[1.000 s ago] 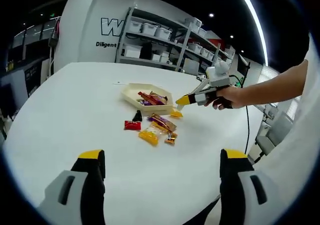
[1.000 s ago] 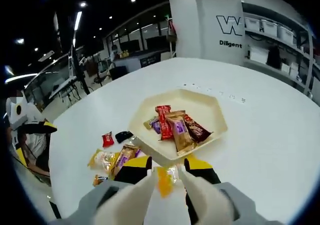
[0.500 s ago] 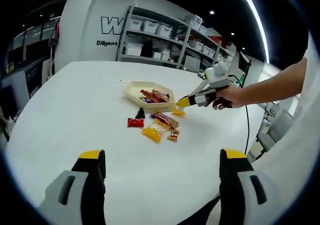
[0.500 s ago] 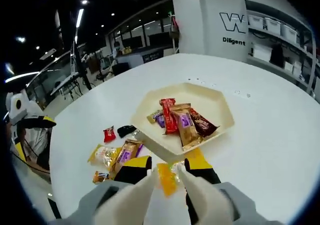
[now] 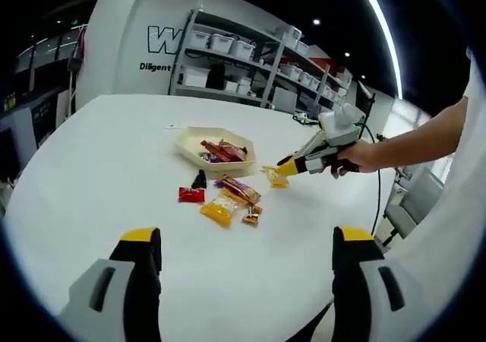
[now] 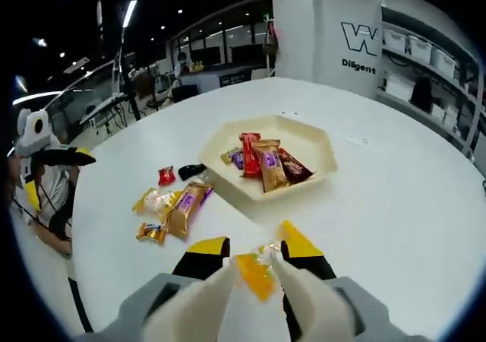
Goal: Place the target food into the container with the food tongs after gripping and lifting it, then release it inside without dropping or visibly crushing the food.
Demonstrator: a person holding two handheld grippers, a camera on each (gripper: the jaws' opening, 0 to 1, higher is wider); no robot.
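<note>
Landmark: a cream six-sided tray (image 6: 319, 140) on a white round tabletop (image 6: 410, 205); every place below is told from this tray
Right hand-held gripper (image 6: 254, 275): its white tong-like jaws are closed on an orange sweet (image 6: 255, 274), pinched between the tips; it shows no plain sign of crushing
Where the sweet is: outside the tray, near its closest rim; in the left gripper view the same orange sweet (image 5: 275, 176) hangs at the tip of the right hand-held gripper (image 5: 287, 166), just beside the tray and seemingly a little above the tabletop
Left hand-held gripper (image 5: 247, 270): jaws spread wide with nothing between them, well apart from the tray, aimed across the tabletop toward it
Inside the tray: several wrapped snacks (image 6: 262, 163) lie in a loose heap in red, brown and purple wrappers
Beside the tray: loose wrapped snacks (image 6: 171, 205) lie on the tabletop near its rim, among them a small red packet (image 6: 166, 175) and a small black piece (image 6: 189, 170)
Done so far: the sweet looks gripped and lifted
Left to do: carry it over the tray rim, lower it among the snacks, open the jaws gently so it settles inside
</note>
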